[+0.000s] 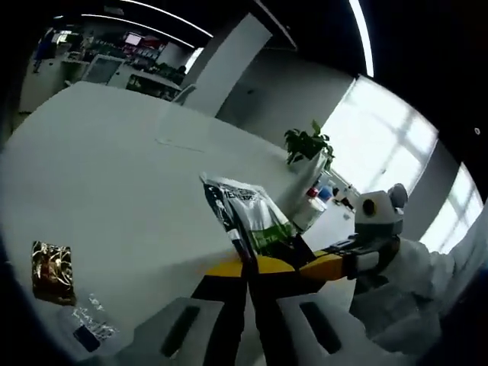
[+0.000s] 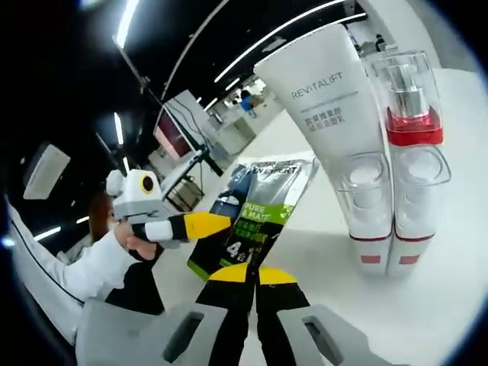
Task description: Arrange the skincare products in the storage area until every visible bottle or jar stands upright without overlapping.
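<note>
A flat sachet pack (image 1: 248, 213), white and black with a green "PURE & MATT" panel (image 2: 265, 213), hangs in the air above the white table (image 1: 114, 168). My left gripper (image 1: 248, 268) is shut on its lower corner. My right gripper (image 2: 253, 273) is shut on its lower end and enters the left gripper view from the right (image 1: 320, 264). The left gripper (image 2: 213, 224) touches the pack's left edge in the right gripper view. A white REVITALIFT tube (image 2: 328, 91) stands on its clear cap beside a pump bottle (image 2: 412, 122) with a red collar.
A gold sachet (image 1: 52, 271) and a clear-and-blue sachet (image 1: 91, 328) lie flat near the table's edge. A potted plant (image 1: 309, 145) stands behind the upright bottles (image 1: 314, 204). A person's white sleeve (image 1: 427, 274) is at the right.
</note>
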The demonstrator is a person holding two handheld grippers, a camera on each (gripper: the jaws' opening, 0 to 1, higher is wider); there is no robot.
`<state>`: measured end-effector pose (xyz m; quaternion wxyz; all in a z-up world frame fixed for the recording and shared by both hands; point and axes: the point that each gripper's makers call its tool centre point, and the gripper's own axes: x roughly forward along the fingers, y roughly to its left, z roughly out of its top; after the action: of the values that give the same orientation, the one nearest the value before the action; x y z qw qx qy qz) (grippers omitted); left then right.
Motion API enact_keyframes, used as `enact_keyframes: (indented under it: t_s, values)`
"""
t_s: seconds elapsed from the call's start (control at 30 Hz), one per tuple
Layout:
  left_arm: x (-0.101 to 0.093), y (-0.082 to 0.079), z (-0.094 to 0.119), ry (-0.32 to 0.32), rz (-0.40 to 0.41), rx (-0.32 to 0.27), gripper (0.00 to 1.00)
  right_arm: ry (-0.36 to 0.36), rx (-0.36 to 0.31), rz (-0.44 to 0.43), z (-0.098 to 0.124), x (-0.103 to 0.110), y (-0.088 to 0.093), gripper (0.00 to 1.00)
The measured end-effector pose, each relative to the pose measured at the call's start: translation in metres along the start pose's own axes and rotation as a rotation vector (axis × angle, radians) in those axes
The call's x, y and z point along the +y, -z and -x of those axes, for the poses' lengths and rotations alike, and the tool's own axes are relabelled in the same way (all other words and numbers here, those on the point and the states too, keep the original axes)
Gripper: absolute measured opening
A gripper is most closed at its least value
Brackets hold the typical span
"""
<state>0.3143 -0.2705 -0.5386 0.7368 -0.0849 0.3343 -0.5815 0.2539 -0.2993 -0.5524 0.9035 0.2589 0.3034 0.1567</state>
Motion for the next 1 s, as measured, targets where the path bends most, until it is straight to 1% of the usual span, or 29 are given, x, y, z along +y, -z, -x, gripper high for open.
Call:
enact_keyframes:
  t_s: [0.03, 0.07, 0.1, 0.17, 0.23, 0.27, 0.33, 0.37, 0.4, 0.53, 0.63, 0.67, 0.7, 0.73, 0.9, 1.0]
  values:
    - [0.001, 0.003, -0.001, -0.011, -0.028, 0.016, 0.00, 0.008, 0.005, 0.004, -0.001, -0.002, 0.002, 0.00]
    - [0.006, 0.005, -0.004, -0.019, -0.035, 0.035, 0.00, 0.018, 0.017, 0.007, -0.002, -0.004, 0.004, 0.00]
    - [0.008, 0.007, -0.006, -0.024, -0.050, 0.045, 0.00, 0.035, 0.030, 0.030, -0.003, -0.008, 0.006, 0.00]
    - [0.008, 0.011, -0.010, -0.039, -0.085, 0.069, 0.00, 0.049, 0.041, 0.042, -0.006, -0.012, 0.009, 0.00]
    - [0.007, 0.017, -0.013, -0.057, -0.119, 0.089, 0.00, 0.052, 0.041, 0.036, -0.008, -0.017, 0.010, 0.00]
    - [0.010, 0.017, -0.011, -0.057, -0.127, 0.095, 0.00, 0.057, 0.041, 0.032, -0.008, -0.019, 0.010, 0.00]
    - [0.012, 0.023, -0.014, -0.061, -0.159, 0.128, 0.00, 0.066, 0.046, 0.026, -0.009, -0.023, 0.012, 0.00]
    - [0.013, 0.024, -0.015, -0.063, -0.164, 0.132, 0.00, 0.072, 0.047, 0.021, -0.010, -0.027, 0.013, 0.00]
    - [0.018, 0.028, -0.019, -0.073, -0.188, 0.149, 0.00, 0.077, 0.048, 0.025, -0.010, -0.028, 0.013, 0.00]
    - [0.019, 0.033, -0.026, -0.088, -0.209, 0.163, 0.00, 0.105, 0.067, 0.050, -0.014, -0.035, 0.018, 0.00]
    - [0.020, 0.037, -0.030, -0.106, -0.245, 0.176, 0.00, 0.117, 0.074, 0.049, -0.018, -0.042, 0.021, 0.00]
    - [0.024, 0.038, -0.031, -0.124, -0.266, 0.181, 0.00, 0.119, 0.073, 0.050, -0.019, -0.043, 0.021, 0.00]
    - [0.025, 0.038, -0.032, -0.133, -0.289, 0.184, 0.00, 0.125, 0.078, 0.055, -0.021, -0.044, 0.021, 0.00]
    - [0.026, 0.040, -0.033, -0.135, -0.292, 0.189, 0.00, 0.133, 0.086, 0.073, -0.022, -0.046, 0.022, 0.00]
    - [0.034, 0.042, -0.037, -0.152, -0.321, 0.204, 0.00, 0.146, 0.096, 0.103, -0.025, -0.046, 0.023, 0.00]
    - [0.034, 0.042, -0.037, -0.156, -0.341, 0.207, 0.00, 0.154, 0.102, 0.113, -0.025, -0.047, 0.023, 0.00]
